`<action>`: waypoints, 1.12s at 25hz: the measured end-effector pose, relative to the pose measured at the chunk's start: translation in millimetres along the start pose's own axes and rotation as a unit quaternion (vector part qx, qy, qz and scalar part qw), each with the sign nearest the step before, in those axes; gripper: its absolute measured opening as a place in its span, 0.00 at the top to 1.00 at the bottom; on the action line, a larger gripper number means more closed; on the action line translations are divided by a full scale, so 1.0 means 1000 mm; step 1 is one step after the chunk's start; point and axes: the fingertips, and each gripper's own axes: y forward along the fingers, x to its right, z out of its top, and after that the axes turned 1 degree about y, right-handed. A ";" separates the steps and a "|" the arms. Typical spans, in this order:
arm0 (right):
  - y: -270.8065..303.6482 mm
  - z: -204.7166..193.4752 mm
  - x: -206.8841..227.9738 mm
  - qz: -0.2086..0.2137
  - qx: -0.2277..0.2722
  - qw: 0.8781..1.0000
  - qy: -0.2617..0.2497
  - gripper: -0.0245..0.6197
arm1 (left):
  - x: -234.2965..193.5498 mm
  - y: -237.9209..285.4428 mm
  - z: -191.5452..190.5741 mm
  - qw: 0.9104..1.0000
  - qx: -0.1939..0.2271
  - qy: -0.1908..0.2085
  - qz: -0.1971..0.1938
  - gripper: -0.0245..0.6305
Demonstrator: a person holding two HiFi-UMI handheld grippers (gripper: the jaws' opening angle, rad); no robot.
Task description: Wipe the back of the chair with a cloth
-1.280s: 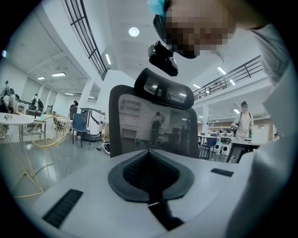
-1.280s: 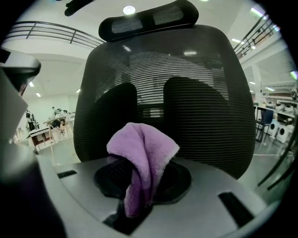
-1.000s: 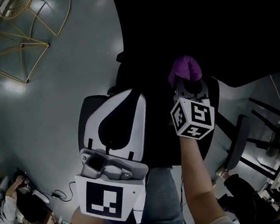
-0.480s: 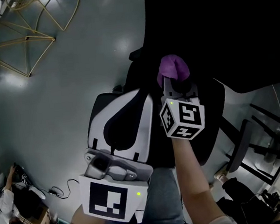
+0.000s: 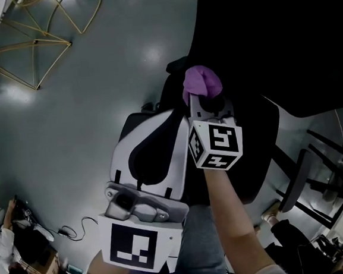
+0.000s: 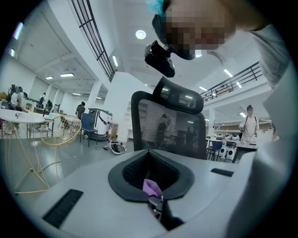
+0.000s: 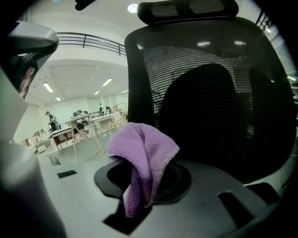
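Nearest the person, well short of the chair back (image 7: 209, 107), the left gripper (image 5: 164, 125) has its jaws drawn together, and a small purple scrap (image 6: 151, 188) sits pinched where they meet. It points at the mesh but touches nothing of the chair.

Closer to the chair back, the right gripper (image 5: 203, 104) is clamped on the purple cloth (image 7: 144, 153). One end is bunched deep between the jaws, and the rest rises in a loose wad that flops over towards the mesh. The wad is right up at the chair back, below the headrest (image 7: 188, 10). No view settles whether it touches.

The cloth looks like light, limp terry with no stiffness of its own, so it probably only wipes where the jaws press it. A deep hold on a thick fold, as here, seems right, since a corner grip would likely let it trail or slip out.

The mesh probably gives under pressure, and the chair may turn away, so a light, broad stroke suits it.

Beyond the chair back, a gold wire frame (image 5: 27, 50) stands on the grey floor (image 5: 69, 130)
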 end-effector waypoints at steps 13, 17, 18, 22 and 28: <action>0.001 0.000 -0.007 0.011 0.004 1.000 0.000 0.80 | 0.000 0.005 -0.004 1.000 -0.005 0.002 -0.004 0.94; 0.000 0.000 -0.009 0.022 0.016 1.000 -0.011 0.80 | 0.002 0.008 -0.005 1.000 -0.006 0.001 -0.005 0.94; 0.000 0.000 -0.009 0.025 0.020 0.999 -0.012 0.80 | 0.002 0.009 -0.006 1.000 -0.007 0.001 -0.006 0.94; -0.001 0.001 -0.009 0.035 0.027 0.999 -0.009 0.80 | 0.006 0.012 -0.010 1.000 -0.013 0.000 -0.008 0.94; 0.001 0.003 -0.022 0.056 0.025 0.998 -0.032 0.80 | 0.006 0.016 -0.014 1.000 -0.016 0.004 -0.006 0.94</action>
